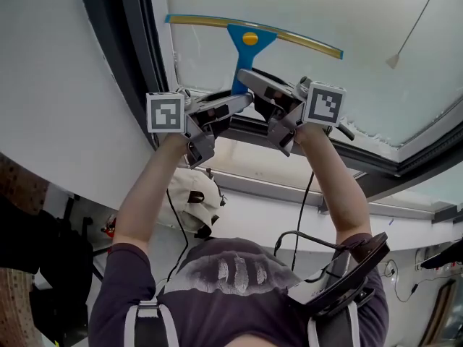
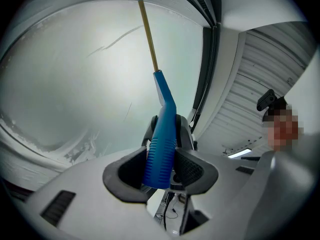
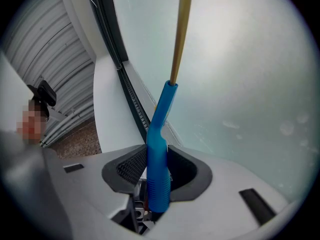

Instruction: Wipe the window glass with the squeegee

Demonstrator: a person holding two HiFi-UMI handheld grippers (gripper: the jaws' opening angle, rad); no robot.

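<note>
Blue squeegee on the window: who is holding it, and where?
The left tool and the right tool are both shut on the ribbed handle of the blue plastic squeegee.

Head cam: behind both raised arms, facing window glass [image 1: 304, 20], mid-range. L & R gripper cams: close behind own jaws, facing glass from opposite sides. All 3 share squeegee [image 1: 242, 56].

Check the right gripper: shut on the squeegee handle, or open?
Shut. The right gripper has both fingers pressed against the blue squeegee handle.
</note>
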